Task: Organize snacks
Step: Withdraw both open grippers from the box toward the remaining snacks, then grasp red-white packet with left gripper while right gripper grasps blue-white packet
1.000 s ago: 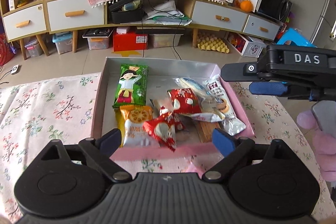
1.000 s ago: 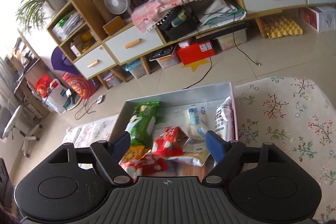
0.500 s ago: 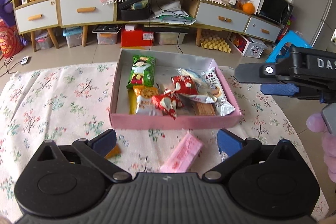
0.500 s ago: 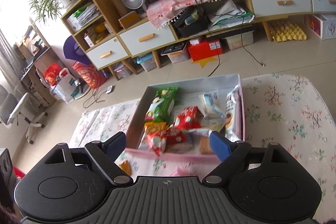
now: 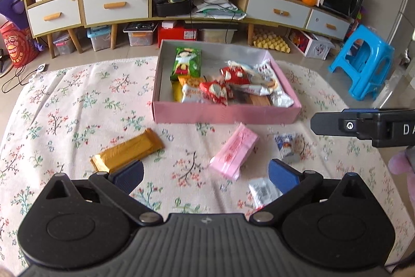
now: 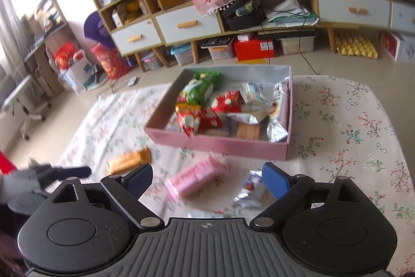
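Left wrist view, left to right: the gold bar [image 5: 127, 154] is lying on the floral cloth [image 5: 64, 100] at lower left of the frame, its near end sitting just beside the left finger of the left gripper [image 5: 206, 174]. The left gripper's jaws are standing wide and released, nothing between the pads. The pink packet [image 5: 234, 154] is lying at lower centre, tilted, just in front of the pink box [image 5: 225, 114]. The box is sitting at centre, holding a green packet [image 5: 186, 63] at its far left plus a pile of red-and-white and silver wrappers. A small blue-and-white wrapper [image 5: 285, 144] is lying right of the pink packet, and a white wrapper [image 5: 264, 191] is lying by the right finger. The right gripper [image 5: 363, 124] is poking in from the right edge, side-on.

Right wrist view: the gold bar [image 6: 129, 160] is sitting at mid left, the pink packet [image 6: 195, 178] is showing blurred at lower centre between the fingers but clear of both pads, and the box [image 6: 220, 144] is sitting above it. The right gripper [image 6: 207, 182] is holding nothing, jaws opening. Silver wrappers [image 6: 249, 195] are lying near its right finger.
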The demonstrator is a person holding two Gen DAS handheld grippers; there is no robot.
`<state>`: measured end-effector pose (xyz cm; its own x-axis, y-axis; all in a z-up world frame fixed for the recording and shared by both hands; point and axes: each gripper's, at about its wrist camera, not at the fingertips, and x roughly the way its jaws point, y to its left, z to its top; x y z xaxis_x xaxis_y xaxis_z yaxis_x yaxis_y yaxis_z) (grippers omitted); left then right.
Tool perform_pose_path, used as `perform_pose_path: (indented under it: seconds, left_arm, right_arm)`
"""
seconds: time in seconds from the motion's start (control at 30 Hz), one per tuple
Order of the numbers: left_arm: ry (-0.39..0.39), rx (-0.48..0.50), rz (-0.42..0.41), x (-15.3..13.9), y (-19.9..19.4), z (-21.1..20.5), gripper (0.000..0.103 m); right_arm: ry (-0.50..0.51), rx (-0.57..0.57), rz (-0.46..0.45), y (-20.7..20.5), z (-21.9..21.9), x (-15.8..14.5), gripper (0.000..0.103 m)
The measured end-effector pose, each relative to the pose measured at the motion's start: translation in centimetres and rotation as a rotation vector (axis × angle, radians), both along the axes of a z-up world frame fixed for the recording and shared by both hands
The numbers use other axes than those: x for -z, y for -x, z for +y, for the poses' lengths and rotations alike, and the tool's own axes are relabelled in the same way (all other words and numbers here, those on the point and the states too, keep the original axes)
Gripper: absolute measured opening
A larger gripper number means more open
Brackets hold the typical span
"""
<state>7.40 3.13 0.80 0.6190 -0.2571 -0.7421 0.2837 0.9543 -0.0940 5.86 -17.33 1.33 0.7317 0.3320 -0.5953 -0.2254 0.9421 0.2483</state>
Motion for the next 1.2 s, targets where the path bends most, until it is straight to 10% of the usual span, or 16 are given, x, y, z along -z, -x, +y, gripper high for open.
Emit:
perform_pose_path:
  seconds: [1.2]
  left_arm:
    - [-0.064, 0.036, 0.098, 6.7, 1.7, -8.9, 0.095]
  right_arm:
    - [0.047, 0.167, 0.113, -4.3, -1.9, 8.8, 0.097]
